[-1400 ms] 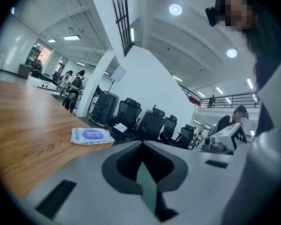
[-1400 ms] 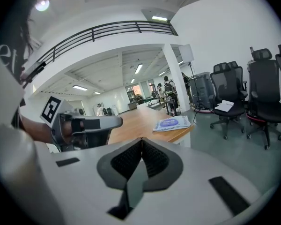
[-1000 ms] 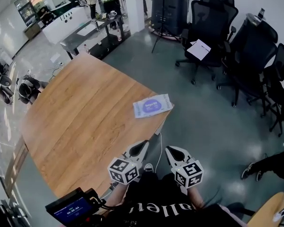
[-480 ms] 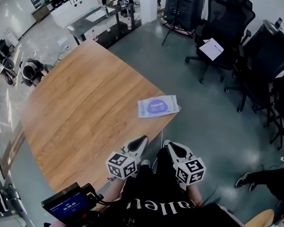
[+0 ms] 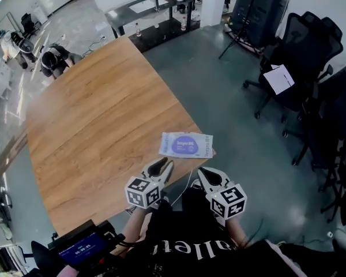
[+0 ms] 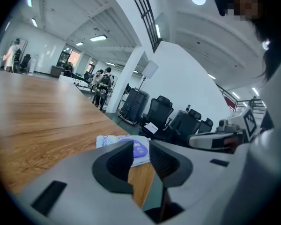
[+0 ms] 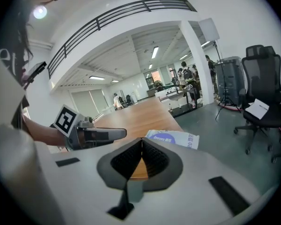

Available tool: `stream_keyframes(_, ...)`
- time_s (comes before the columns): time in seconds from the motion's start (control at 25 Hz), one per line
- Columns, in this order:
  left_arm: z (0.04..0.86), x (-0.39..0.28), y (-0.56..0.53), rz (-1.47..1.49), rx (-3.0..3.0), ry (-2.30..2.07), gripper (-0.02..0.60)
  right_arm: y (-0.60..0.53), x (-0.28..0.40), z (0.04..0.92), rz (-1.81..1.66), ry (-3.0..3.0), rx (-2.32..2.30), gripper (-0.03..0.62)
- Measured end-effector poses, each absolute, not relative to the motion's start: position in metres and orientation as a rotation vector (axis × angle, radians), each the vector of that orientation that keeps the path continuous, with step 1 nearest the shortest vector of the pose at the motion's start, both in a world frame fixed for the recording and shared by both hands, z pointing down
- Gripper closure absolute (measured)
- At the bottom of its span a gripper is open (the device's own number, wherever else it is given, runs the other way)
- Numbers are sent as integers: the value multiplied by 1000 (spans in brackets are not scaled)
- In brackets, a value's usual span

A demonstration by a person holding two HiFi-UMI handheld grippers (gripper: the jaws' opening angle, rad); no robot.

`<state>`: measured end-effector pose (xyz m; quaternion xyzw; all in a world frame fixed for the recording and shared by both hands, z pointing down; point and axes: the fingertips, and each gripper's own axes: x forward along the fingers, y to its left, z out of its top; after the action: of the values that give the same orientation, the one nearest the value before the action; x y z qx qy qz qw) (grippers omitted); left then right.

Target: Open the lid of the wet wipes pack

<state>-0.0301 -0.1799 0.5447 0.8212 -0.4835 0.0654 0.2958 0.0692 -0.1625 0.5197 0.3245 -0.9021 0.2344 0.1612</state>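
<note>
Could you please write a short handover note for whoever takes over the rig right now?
Left gripper: jaws opening, nothing between them, short of the wet wipes pack.
Right gripper: shut, empty, also short of it.
The pack lies flat at the near corner of the wooden table; its purple lid looks closed.
Done: nothing on the pack yet.
Left: reach the pack, steady it, lift the lid.

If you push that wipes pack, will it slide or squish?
It would probably slide: the pack lies flat on the smooth table. It looks like a soft pouch, so it may bend or dent if squeezed. It sits near the table's edge, so a hard push might knock it off.
</note>
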Motion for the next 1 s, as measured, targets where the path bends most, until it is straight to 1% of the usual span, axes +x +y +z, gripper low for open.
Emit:
stream_keyframes(0.04,552,-23,-187,192,2169,-1288,480,-173,76,523,669,-2579,902,585)
stream_keyframes(0.08,560,-20,-191,212,2150,-1293,471,-181,81,526,671,-2582,876,585)
stream_keyframes(0.2,577,-19,-200,275,2096,-1329,465,-196,84,535,673,-2587,789,585)
stream_keyframes(0.4,603,-23,-212,438,2058,-1333,422,-209,77,546,694,-2581,666,585)
stream_keyframes(0.6,613,-22,-220,626,2091,-1257,388,-214,65,558,735,-2558,641,585)
stream_keyframes(0.84,643,-29,-240,849,2173,-1173,387,-224,56,567,768,-2525,648,585)
stream_keyframes(1.0,654,-28,-245,928,2228,-1080,387,-230,51,572,740,-2502,653,585)
